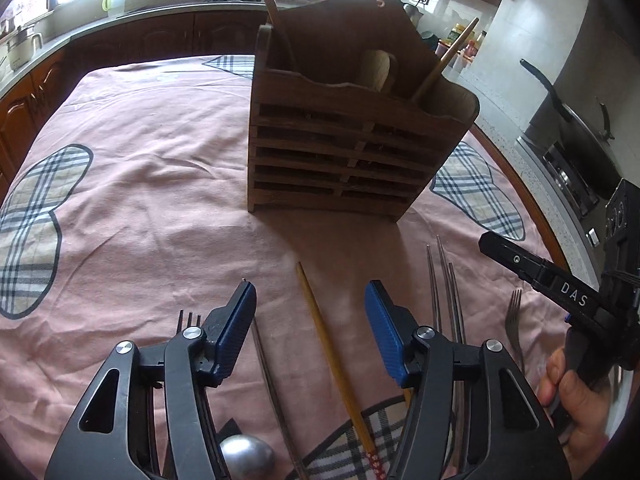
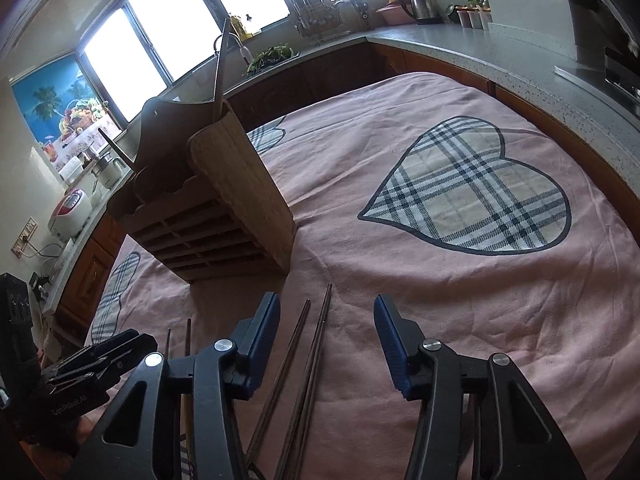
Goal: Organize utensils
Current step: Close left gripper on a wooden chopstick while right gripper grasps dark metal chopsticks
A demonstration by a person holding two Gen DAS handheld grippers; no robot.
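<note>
Your left gripper (image 1: 310, 316) hides the lower ends of most utensils: the fork (image 1: 188, 318) shows only its tines past the left finger, and the spoon (image 1: 246, 458) only a rounded metal bowl at the bottom edge. The yellow chopstick (image 1: 332, 356) lies on the pink cloth (image 1: 140, 200) between the spread jaws, untouched, its long axis running away from you toward the wooden caddy (image 1: 340, 152); its patterned end is cut off below. Metal chopsticks (image 1: 444, 292) lie just right of it, pointing the same way, with a second fork (image 1: 514, 320) beyond.

The right tool's arm reads "DAS" in the left view; the left tool's body reads something like "GenRobot.AI", hard to make out.

Your right gripper (image 2: 326, 342) stands apart too, pads clear of the dark chopsticks (image 2: 308, 364) between them, which point toward the caddy (image 2: 212, 216). What stands inside the caddy is mostly hidden.
</note>
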